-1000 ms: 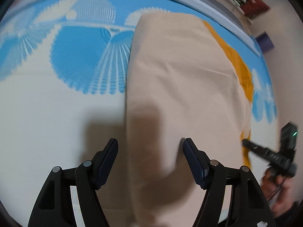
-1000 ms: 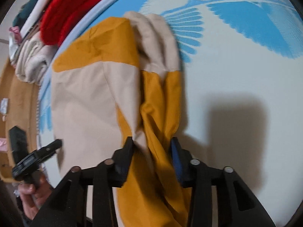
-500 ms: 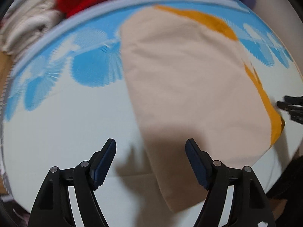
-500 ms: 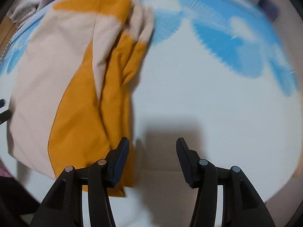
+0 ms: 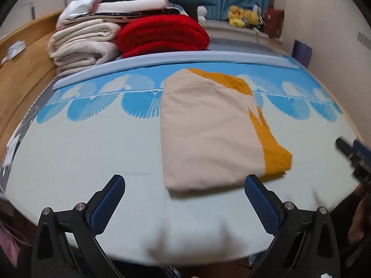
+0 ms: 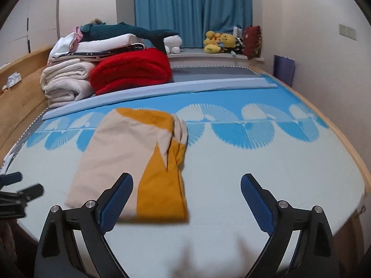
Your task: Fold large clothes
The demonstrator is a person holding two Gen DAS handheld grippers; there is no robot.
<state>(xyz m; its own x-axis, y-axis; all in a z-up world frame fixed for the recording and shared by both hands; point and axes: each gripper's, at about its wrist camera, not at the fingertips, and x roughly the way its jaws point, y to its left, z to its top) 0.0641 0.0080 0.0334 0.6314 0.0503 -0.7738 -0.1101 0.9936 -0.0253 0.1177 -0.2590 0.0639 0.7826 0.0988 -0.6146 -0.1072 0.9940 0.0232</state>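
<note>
Both grippers have pulled back from the cloth and lifted, so the whole bed comes into sight where a second ago only fabric filled the views. Nearest to the camera, the left gripper [image 5: 184, 183] stands with its jaws wide; they have just been opening, and nothing is between them now, only the pale bed sheet [image 5: 81, 157] below. The right gripper [image 6: 186, 181] is the same: its jaws have just been opening, they stand wide, and the orange cloth they pinched a second ago is released and lies flat under them. In the left view the right gripper shows blurred at the right edge, with part of a hand below it.

Just beyond the fingertips lies the folded garment [image 5: 208, 134], beige on top with orange showing along its right side and at its far end. It rests in the middle of the sheet as a compact rectangle, and neither gripper touches it. In the right view the orange layers [image 6: 162, 180] are a little uneven near the long edge.

Farther back, behind a light blue ridge, are a red blanket [image 5: 162, 34], cream blankets [image 5: 81, 44] and soft toys by the blue curtain [image 6: 192, 9].

I judge this fold is finished: either one more fold halves it, or this piece is done.
</note>
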